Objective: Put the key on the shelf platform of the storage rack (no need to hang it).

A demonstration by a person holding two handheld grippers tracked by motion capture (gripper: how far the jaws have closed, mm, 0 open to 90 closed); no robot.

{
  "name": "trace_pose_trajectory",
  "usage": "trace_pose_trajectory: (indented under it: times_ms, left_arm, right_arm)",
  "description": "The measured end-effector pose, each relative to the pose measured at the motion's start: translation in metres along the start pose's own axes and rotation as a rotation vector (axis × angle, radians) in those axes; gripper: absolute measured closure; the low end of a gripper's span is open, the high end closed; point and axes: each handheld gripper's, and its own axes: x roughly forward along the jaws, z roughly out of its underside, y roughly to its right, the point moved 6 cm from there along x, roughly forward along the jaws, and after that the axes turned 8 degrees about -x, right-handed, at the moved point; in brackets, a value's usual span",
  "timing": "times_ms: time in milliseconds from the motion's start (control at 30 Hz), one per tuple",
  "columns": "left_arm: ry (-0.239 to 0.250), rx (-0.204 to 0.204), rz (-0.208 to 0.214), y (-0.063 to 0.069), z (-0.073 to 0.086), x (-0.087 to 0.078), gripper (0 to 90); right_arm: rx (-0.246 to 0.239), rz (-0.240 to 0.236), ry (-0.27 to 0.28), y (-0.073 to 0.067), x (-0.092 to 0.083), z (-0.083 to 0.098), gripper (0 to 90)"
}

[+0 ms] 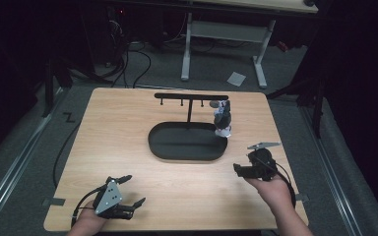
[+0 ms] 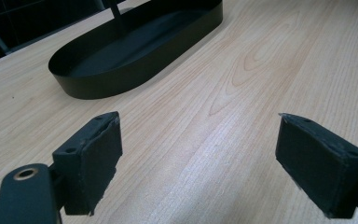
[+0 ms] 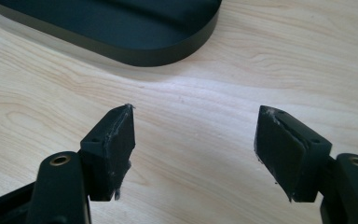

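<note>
A black oval tray (image 1: 187, 147) sits mid-counter (image 1: 128, 147), a T-shaped rack (image 1: 191, 97) rising from its far side. A small dark-and-white object (image 1: 222, 120) hangs from the rack's right end, over the tray's right rim. Left gripper (image 1: 128, 192) lies at the near left corner, fingers (image 2: 91, 158) spread, empty. Right gripper (image 1: 240, 169) is near the tray's right end, fingers (image 3: 112, 149) spread, empty.
</note>
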Motion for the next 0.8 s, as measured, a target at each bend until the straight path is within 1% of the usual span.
trace_pose_trajectory:
  times_ms: [133,267,300,333,367,433,467,500,533,567,600,633,700,733,800]
  left_arm:
    - [0.001,-0.003,-0.002,0.000,0.000,0.000,15.1]
    - [0.000,-0.011,-0.002,-0.001,0.000,0.000,15.0]
    - [0.000,-0.011,-0.002,-0.001,0.000,0.000,15.0]
    - [0.000,-0.013,-0.002,-0.001,0.000,0.001,15.0]
    - [-0.001,-0.013,-0.002,-0.001,0.000,0.001,15.1]
    - [-0.001,-0.014,-0.002,-0.001,0.000,0.001,15.0]
    - [-0.002,-0.016,-0.003,-0.002,0.000,0.001,15.0]
    - [-0.002,-0.016,-0.003,-0.002,0.000,0.001,15.1]
    - [-0.003,-0.019,-0.005,-0.003,0.000,0.001,15.1]
    - [-0.002,-0.020,-0.007,-0.003,0.000,0.001,15.0]
    - [-0.002,-0.020,-0.007,-0.003,0.000,0.001,15.1]
    - [-0.002,-0.020,-0.009,-0.003,0.000,0.001,15.1]
    - [-0.004,-0.014,-0.005,-0.002,0.000,0.001,15.0]
    - [-0.004,-0.011,-0.005,-0.002,0.000,0.001,15.0]
    - [-0.004,-0.008,-0.003,-0.001,0.000,0.001,15.1]
  right_arm:
    - [0.012,-0.005,0.070,-0.008,0.005,0.020,29.1]
    - [0.021,-0.024,0.117,-0.017,0.011,0.038,29.2]
    - [0.021,-0.024,0.117,-0.017,0.011,0.038,29.2]
    - [0.017,-0.019,0.138,-0.023,0.016,0.049,29.2]
    - [0.014,-0.018,0.151,-0.026,0.018,0.053,29.2]
    - [0.002,-0.006,0.184,-0.029,0.021,0.060,29.0]
    - [-0.004,-0.004,0.211,-0.032,0.022,0.063,29.0]
    - [-0.004,-0.004,0.211,-0.032,0.022,0.063,29.0]
    - [-0.015,0.008,0.270,-0.037,0.024,0.070,28.9]
    - [-0.020,0.011,0.290,-0.038,0.024,0.072,29.0]
    - [-0.020,0.011,0.290,-0.038,0.024,0.072,29.0]
    - [-0.049,0.014,0.319,-0.041,0.024,0.073,28.5]
    - [-0.073,0.023,0.343,-0.043,0.022,0.072,27.5]
    - [-0.073,0.029,0.358,-0.044,0.022,0.073,27.4]
    - [-0.068,0.030,0.354,-0.046,0.025,0.075,27.2]
